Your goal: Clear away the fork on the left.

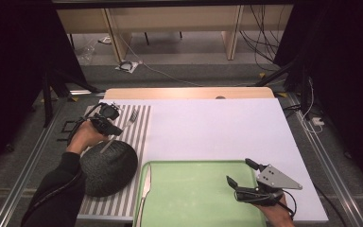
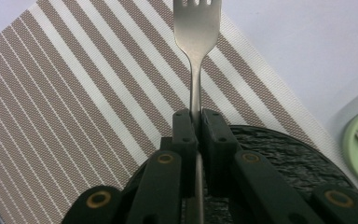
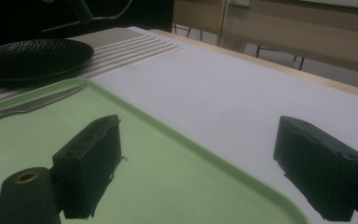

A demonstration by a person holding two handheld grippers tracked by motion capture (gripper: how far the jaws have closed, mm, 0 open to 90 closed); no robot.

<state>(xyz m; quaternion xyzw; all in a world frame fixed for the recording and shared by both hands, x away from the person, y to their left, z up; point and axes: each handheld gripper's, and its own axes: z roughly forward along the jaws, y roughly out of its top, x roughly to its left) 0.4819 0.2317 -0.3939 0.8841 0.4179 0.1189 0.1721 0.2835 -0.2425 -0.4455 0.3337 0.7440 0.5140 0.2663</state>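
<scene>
Fork (image 2: 196,32) clamped in left hand-held gripper (image 2: 195,122); knife (image 1: 145,187) in green tray (image 1: 198,198) (right hand-held gripper (image 1: 239,172) open).

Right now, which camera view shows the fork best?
The left gripper view: the fork is close and sharp, its handle pinched between the left gripper. The high view shows the fork small, above the striped mat. The right gripper view shows it faint, far off.

Silver fork (image 2: 197,56), clamped by its handle, tines forward above the striped placemat (image 2: 74,102).
</scene>
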